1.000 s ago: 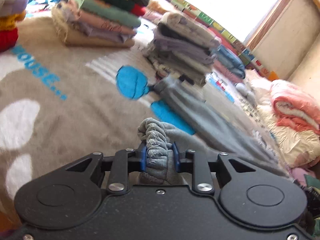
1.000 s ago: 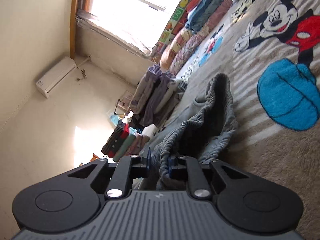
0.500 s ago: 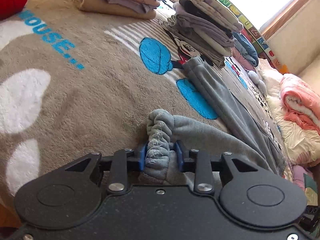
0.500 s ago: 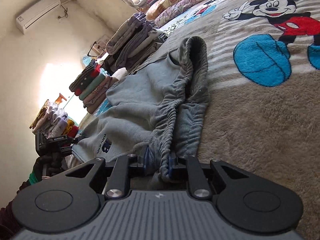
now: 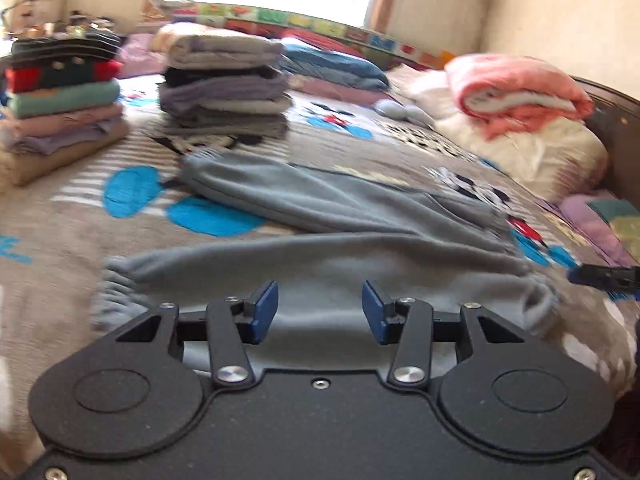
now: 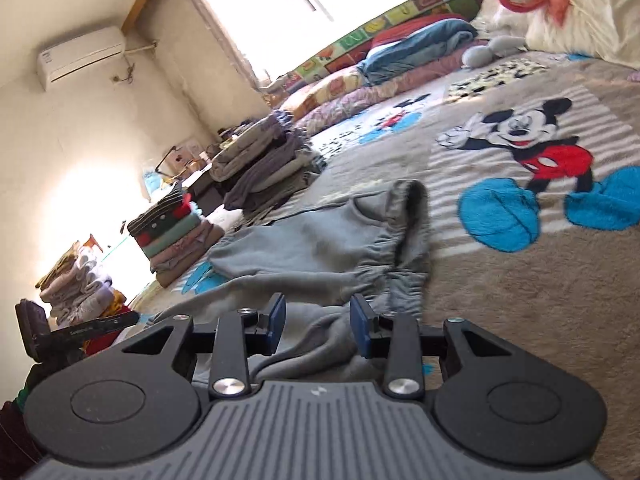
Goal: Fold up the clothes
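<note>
Grey sweatpants (image 5: 328,216) lie spread on the Mickey Mouse blanket (image 5: 60,248), both legs stretched to the left with their cuffs (image 5: 110,292) at the ends. My left gripper (image 5: 319,312) is open and empty just above the near leg. In the right wrist view the pants' waistband (image 6: 404,236) lies bunched ahead. My right gripper (image 6: 318,326) is open, its jaws apart over the grey fabric, holding nothing. The other gripper's tip shows at the right edge of the left wrist view (image 5: 604,276).
Two stacks of folded clothes stand at the back: a colourful one (image 5: 60,108) at the left and a grey one (image 5: 228,84) beside it. A pink blanket (image 5: 516,88) lies on a cream pillow at the right. Pillows line the window wall (image 6: 408,52).
Both grippers have opened and let go of the sweatpants, which now lie on the blanket. The left gripper has swung round and pulled back from the cuff.
</note>
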{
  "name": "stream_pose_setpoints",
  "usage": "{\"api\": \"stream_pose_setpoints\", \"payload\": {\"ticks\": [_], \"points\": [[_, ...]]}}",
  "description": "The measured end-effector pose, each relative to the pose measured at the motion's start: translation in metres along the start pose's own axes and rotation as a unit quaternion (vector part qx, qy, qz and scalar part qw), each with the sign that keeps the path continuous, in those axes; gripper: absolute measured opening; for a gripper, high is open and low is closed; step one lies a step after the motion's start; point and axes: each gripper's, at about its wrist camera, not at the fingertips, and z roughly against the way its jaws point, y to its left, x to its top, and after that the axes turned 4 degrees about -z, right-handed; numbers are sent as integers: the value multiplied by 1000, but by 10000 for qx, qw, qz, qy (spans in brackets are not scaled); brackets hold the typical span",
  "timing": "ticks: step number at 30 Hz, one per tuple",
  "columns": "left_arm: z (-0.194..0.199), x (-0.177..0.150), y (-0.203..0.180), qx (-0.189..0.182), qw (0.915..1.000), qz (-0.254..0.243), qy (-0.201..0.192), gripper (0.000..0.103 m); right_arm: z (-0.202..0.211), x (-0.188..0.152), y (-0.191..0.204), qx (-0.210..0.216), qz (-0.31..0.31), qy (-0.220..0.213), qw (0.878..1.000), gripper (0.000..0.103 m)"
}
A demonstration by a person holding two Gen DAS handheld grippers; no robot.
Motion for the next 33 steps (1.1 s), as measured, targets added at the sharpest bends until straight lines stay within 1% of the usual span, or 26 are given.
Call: {"api": "stream_pose_setpoints", "payload": {"ticks": [2, 3, 4, 5, 6, 7, 8, 9, 11, 12, 14, 15, 17, 18, 21, 22, 23, 24, 25, 26, 27, 28, 30, 31, 33], "points": [[-19, -6, -18, -135, 9996, -98, 248, 44, -24, -11, 33, -98, 572, 212, 9981, 37], [-26, -8, -24, -148, 9992, -138, 337, 44, -40, -17, 48, -244, 941, 340, 9947, 37], [-31, -11, -27, -100, 9989, -161, 425, 44, -48, -21, 58, -307, 1126, 411, 9923, 37], [-37, -15, -31, -35, 9977, -224, 644, 43, -61, -26, 66, -342, 1292, 459, 9900, 38], [-39, -22, -40, 3, 9947, -487, 905, 42, -71, -31, 70, -379, 1412, 448, 9882, 44], [-36, -28, -46, 30, 9925, -726, 980, 42, -79, -39, 75, -567, 1591, 794, 9824, 48], [-32, -32, -49, 63, 9919, -852, 941, 41, -87, -47, 79, -754, 1766, 1139, 9748, 52], [-29, -37, -52, 96, 9911, -977, 903, 41, -95, -55, 83, -940, 1939, 1481, 9652, 53], [-22, -43, -55, 109, 9899, -1134, 841, 42, -81, -72, 95, -1075, 2327, 1547, 9541, 53], [-21, -41, -52, 44, 9905, -1086, 845, 42, -76, -75, 97, -1098, 2336, 1542, 9537, 53], [-14, -38, -44, -151, 9920, -943, 826, 42, -67, -71, 99, -1052, 2148, 1454, 9600, 53], [-8, -36, -40, -180, 9937, -842, 719, 42, -63, -68, 100, -1026, 2078, 1389, 9628, 53], [3, -34, -32, -109, 9975, -587, 382, 42, -54, -64, 103, -852, 1955, 1168, 9700, 52], [5, -33, -28, -59, 9987, -442, 232, 42, -51, -62, 108, -792, 1967, 981, 9723, 52], [6, -29, -15, 367, 9992, -130, -90, 42, -57, -62, 120, -600, 2254, 530, 9710, 52], [2, -30, -11, 551, 9985, -51, -25, 42, -62, -63, 124, -544, 2344, 405, 9698, 52], [-4, -31, -5, 753, 9970, 13, 164, 44, -68, -63, 127, -487, 2433, 281, 9683, 52], [-10, -33, -3, 847, 9957, -36, 375, 45, -78, -66, 129, -620, 2510, 220, 9657, 53], [-15, -35, -2, 859, 9943, -172, 604, 45, -87, -69, 127, -710, 2534, 269, 9644, 53], [-16, -35, -4, 877, 9926, -349, 759, 46, -99, -74, 119, -786, 2473, 702, 9632, 54], [-13, -34, -7, 909, 9915, -486, 789, 47, -111, -80, 112, -859, 2407, 1134, 9601, 55], [-9, -32, -9, 947, 9909, -568, 768, 47, -107, -82, 115, -890, 2487, 1194, 9571, 55], [0, -31, -6, 1097, 9915, -539, 447, 47, -100, -85, 120, -951, 2648, 1311, 9506, 56], [3, -30, 0, 1154, 9920, -428, 280, 47, -95, -85, 125, -1031, 2847, 1353, 9434, 56], [8, -26, 18, 1182, 9930, -66, 34, 47, -90, -86, 127, -911, 2814, 1179, 9479, 56]]}}
